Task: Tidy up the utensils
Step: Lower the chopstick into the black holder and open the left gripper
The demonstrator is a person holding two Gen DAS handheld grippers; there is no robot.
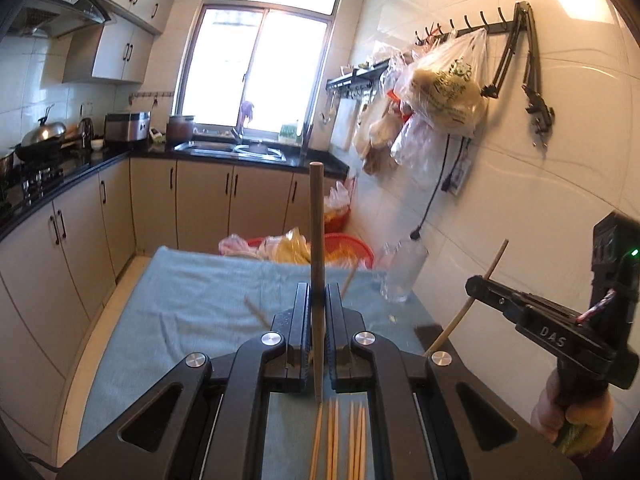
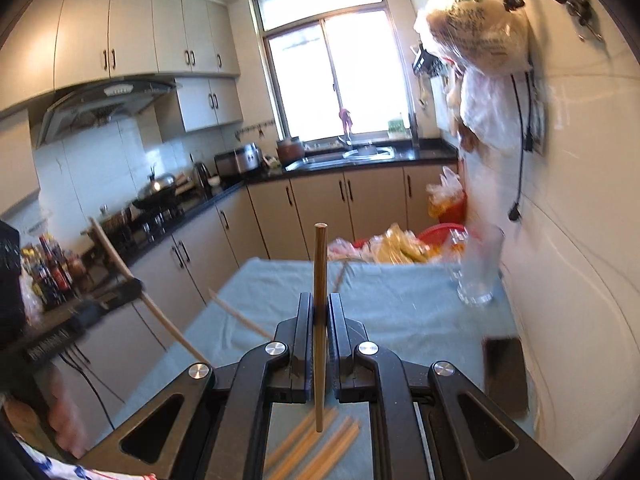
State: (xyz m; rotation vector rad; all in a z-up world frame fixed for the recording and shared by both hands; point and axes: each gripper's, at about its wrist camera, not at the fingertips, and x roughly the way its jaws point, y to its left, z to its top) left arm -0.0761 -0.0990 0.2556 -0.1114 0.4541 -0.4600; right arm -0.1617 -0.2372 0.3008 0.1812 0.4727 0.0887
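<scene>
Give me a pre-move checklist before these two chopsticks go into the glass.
1. Left gripper clamped on its upright wooden chopstick: ok.
2. Right gripper clamped on its own wooden chopstick: ok.
3. Tall clear drinking glass standing upright on the blue cloth near the tiled wall: ok.
4. Glass free of anything inside: cannot tell, it is see-through and blurred.
5. Loose chopsticks still lying on the cloth, and a bundle below the grippers: not ok, more to collect.
6. Grippers apart from each other: ok in the left wrist view, where the right one sits off to the side.
</scene>
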